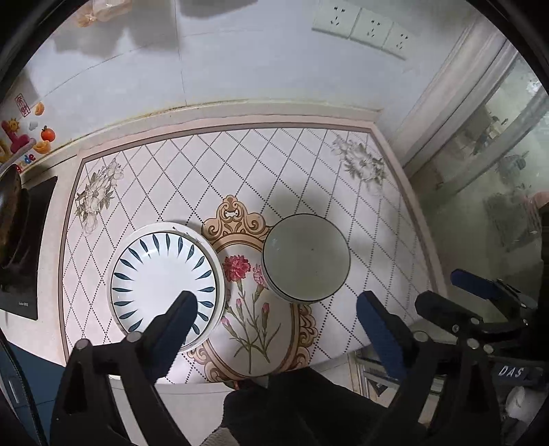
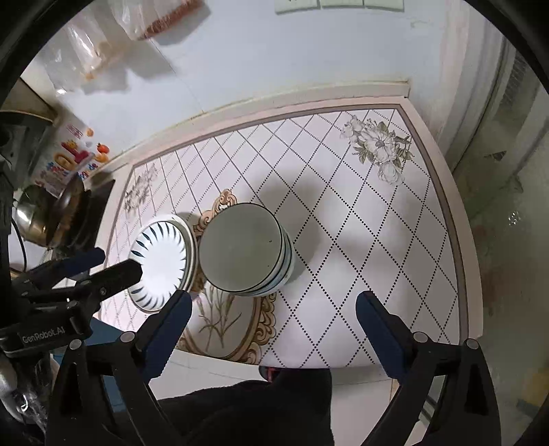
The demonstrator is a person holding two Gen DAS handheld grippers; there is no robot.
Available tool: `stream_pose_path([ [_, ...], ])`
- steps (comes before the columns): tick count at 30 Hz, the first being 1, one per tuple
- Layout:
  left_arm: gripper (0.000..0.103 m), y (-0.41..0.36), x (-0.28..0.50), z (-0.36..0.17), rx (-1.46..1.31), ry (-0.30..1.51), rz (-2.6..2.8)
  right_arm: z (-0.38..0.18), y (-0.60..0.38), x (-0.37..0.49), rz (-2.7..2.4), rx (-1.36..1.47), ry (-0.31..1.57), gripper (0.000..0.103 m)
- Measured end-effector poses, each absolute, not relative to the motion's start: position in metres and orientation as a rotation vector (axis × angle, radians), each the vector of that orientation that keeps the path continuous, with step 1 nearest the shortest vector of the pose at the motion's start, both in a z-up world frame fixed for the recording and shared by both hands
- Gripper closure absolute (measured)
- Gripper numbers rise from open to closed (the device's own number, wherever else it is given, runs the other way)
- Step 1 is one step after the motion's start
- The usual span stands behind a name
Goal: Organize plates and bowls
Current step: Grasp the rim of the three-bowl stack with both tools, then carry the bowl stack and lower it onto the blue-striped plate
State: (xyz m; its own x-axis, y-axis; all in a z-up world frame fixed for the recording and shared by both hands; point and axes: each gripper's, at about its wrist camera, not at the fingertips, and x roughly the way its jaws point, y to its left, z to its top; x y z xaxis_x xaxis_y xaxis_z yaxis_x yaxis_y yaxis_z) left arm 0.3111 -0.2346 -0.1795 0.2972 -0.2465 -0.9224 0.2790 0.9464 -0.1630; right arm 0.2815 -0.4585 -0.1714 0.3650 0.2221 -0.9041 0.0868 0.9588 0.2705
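A stack of white plates with blue leaf marks [image 1: 164, 271] sits on the patterned counter mat, left of centre; it also shows in the right wrist view [image 2: 161, 260]. A stack of pale bowls with dark rims [image 1: 306, 257] stands just right of the plates, and shows in the right wrist view [image 2: 245, 248] as several nested bowls. My left gripper [image 1: 276, 315] is open and empty, above the front of the mat, its left finger over the plates' near rim. My right gripper [image 2: 272, 315] is open and empty, in front of the bowls.
The mat [image 1: 240, 164] covers a small counter against a tiled wall with sockets [image 1: 363, 27]. A dark pan on a cooktop [image 1: 13, 219] sits at the left. A glass door [image 1: 497, 171] is at the right. The right gripper shows in the left wrist view [image 1: 477, 291].
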Motion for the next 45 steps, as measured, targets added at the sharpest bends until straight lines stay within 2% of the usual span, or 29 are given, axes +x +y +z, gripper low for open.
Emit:
stream_pose_path([
  [7, 0.007, -0.229, 0.319, -0.179, -0.029, 1.217, -0.370, -0.158, -0.462, 0.280, 0.087, 0.330, 1.166, 0.003],
  [9, 0.003, -0.229, 0.326, -0.185, -0.055, 1.231, -0.383, -0.160, -0.463, 0.284, 0.089, 0.340, 1.169, 0.003],
  [12, 0.002, -0.229, 0.339, -0.203, -0.100, 1.274, -0.394, -0.170, -0.463, 0.292, 0.096, 0.355, 1.180, 0.003],
  [17, 0.002, -0.230, 0.374, -0.249, -0.169, 1.370, -0.417, -0.211, -0.468, 0.314, 0.123, 0.423, 1.237, 0.002],
  [21, 0.004, -0.233, 0.402, -0.288, -0.186, 1.439, -0.391, -0.268, -0.476, 0.338, 0.212, 0.580, 1.308, 0.002],
  [27, 0.012, -0.238, 0.432, -0.339, -0.241, 1.574, -0.382, -0.350, -0.477, 0.362, 0.297, 0.763, 1.410, 0.002],
  [31, 0.029, -0.249, 0.439, -0.363, -0.237, 1.641, -0.422, -0.380, -0.472, 0.369, 0.349, 0.833, 1.414, 0.002],
  [34, 0.034, -0.258, 0.438, -0.373, -0.220, 1.672, -0.462, -0.393, -0.470, 0.374, 0.367, 0.862, 1.419, 0.003],
  [36, 0.036, -0.262, 0.436, -0.379, -0.229, 1.683, -0.485, -0.398, -0.468, 0.376, 0.377, 0.864, 1.428, 0.008],
  [37, 0.039, -0.263, 0.435, -0.382, -0.245, 1.689, -0.503, -0.401, -0.466, 0.378, 0.376, 0.861, 1.442, 0.017],
  [40, 0.043, -0.263, 0.434, -0.384, -0.277, 1.674, -0.520, -0.411, -0.463, 0.380, 0.367, 0.845, 1.459, 0.031],
  [43, 0.045, -0.263, 0.432, -0.382, -0.275, 1.657, -0.504, -0.412, -0.465, 0.377, 0.355, 0.847, 1.449, 0.039],
  [45, 0.046, -0.262, 0.431, -0.381, -0.281, 1.651, -0.491, -0.413, -0.467, 0.375, 0.352, 0.867, 1.443, 0.039],
])
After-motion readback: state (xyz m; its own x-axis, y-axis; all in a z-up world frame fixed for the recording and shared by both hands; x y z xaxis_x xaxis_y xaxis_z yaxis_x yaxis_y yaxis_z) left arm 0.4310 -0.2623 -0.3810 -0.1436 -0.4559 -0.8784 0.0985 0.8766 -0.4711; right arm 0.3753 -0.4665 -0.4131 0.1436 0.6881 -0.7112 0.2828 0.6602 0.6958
